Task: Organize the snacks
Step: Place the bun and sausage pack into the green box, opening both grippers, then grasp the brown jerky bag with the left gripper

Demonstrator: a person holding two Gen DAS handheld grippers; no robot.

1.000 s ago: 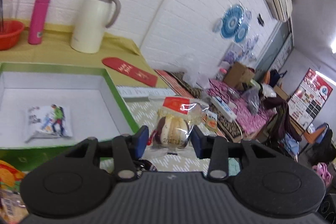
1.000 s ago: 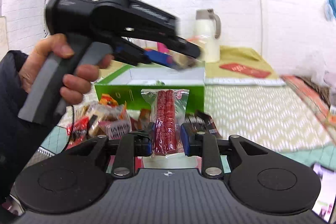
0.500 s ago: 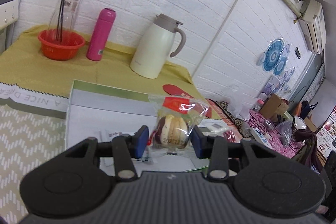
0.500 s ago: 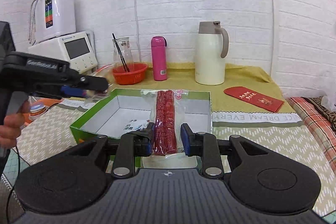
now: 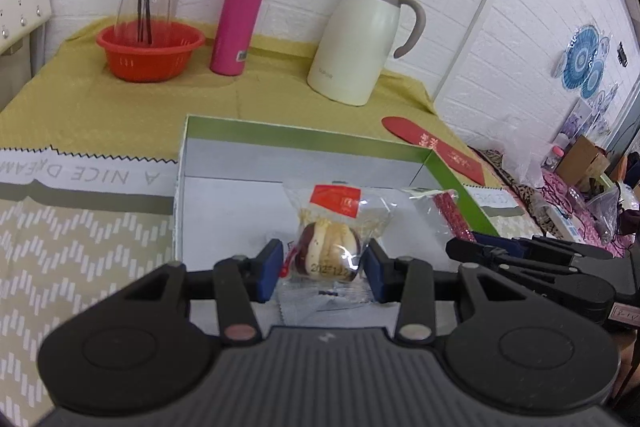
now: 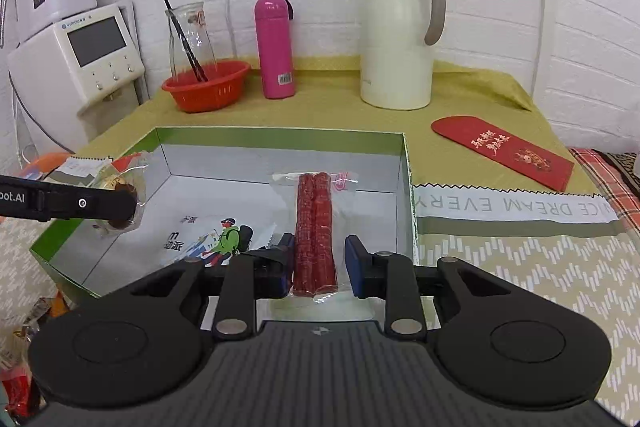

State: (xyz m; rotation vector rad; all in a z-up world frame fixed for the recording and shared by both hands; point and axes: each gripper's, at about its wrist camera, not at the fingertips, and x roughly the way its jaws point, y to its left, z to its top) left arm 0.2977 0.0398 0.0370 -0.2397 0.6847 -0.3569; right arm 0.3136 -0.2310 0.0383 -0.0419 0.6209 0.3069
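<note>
My left gripper (image 5: 322,273) is shut on a clear-wrapped round pastry (image 5: 329,254) and holds it over the near side of the green-rimmed white box (image 5: 304,137). It also shows at the left of the right wrist view (image 6: 120,205). My right gripper (image 6: 319,263) is shut on a clear pack of two red sausage sticks (image 6: 315,231), held over the box (image 6: 280,139) near its right wall. It shows at the right of the left wrist view (image 5: 472,247). A white snack packet (image 6: 216,239) with a cartoon figure lies on the box floor.
Behind the box stand a red basket (image 6: 206,87) with a glass carafe, a pink flask (image 6: 275,47) and a cream thermos jug (image 6: 398,35) on the yellow cloth. A red envelope (image 6: 504,151) lies to the right. A white appliance (image 6: 76,55) stands at the left. Loose snacks (image 6: 20,387) lie at the lower left.
Both grippers have moved forward with their snacks, from beside the loose snack pile to over the box. The left gripper swung left toward the box. Both stay shut on their packs.
</note>
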